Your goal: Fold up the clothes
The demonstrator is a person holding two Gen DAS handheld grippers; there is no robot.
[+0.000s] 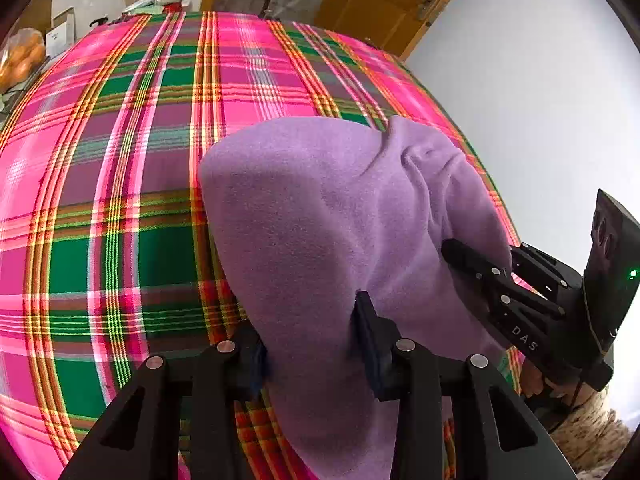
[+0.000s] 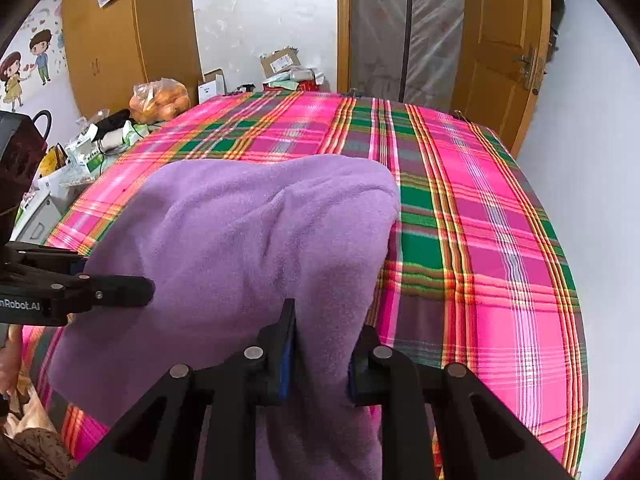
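A purple fleece garment (image 1: 320,208) (image 2: 248,232) lies bunched on a bed covered by a pink and green plaid sheet (image 1: 120,160) (image 2: 480,240). Its near edge is lifted off the sheet. My left gripper (image 1: 308,336) is shut on a thick fold at the garment's near left side, with cloth filling the gap between its fingers. My right gripper (image 2: 322,344) is shut on a fold at the near right side. Each gripper also shows in the other's view: the right gripper (image 1: 460,256) at the cloth's right edge, the left gripper (image 2: 136,288) at its left edge.
A bag of oranges (image 2: 160,100), cardboard boxes (image 2: 280,60) and small clutter (image 2: 88,148) crowd the bed's far left side. A wooden door (image 2: 500,40) stands behind the bed, with a white wall to the right. A fuzzy sleeve (image 1: 592,432) shows behind the right gripper.
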